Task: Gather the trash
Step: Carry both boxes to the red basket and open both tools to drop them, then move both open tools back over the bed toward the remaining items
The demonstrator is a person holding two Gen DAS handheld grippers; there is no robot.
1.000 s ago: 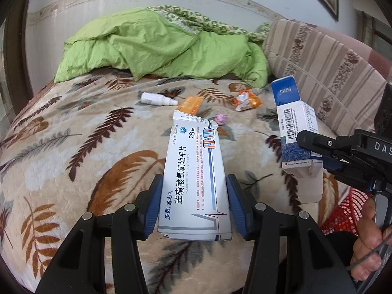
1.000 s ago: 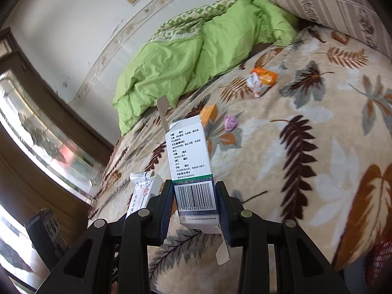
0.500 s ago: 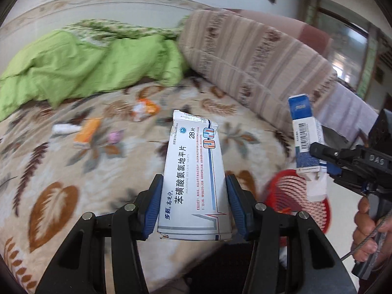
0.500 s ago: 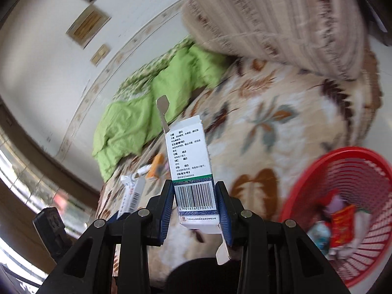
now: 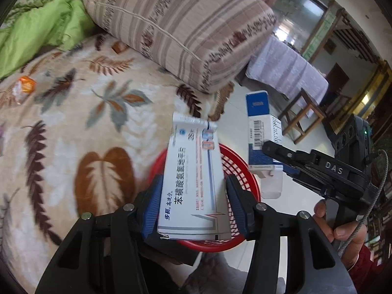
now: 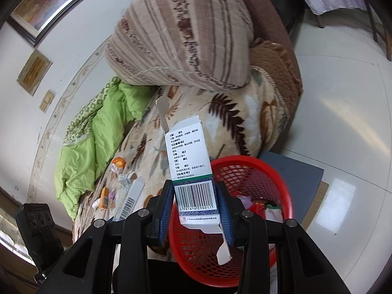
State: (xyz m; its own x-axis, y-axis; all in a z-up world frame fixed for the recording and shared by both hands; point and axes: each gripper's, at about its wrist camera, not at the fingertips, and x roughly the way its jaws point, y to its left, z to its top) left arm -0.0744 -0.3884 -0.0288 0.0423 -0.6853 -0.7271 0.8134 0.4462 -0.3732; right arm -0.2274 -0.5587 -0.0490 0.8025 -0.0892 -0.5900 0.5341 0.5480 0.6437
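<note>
Trash inside the red basket [image 6: 281,178] shows only past the right hand-held gripper [image 6: 194,207] clamping its carton [image 6: 191,161].

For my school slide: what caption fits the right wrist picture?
Right gripper holding a barcoded medicine box above a red basket beside the bed.

A flat white medicine box [image 5: 193,186] with blue Chinese print stands tilted over the red mesh basket [image 5: 241,174]. To its right a taller white-and-blue carton [image 6: 192,171] (barcode near its base, end flaps open) is upright above the same basket, which holds wrappers.
</note>
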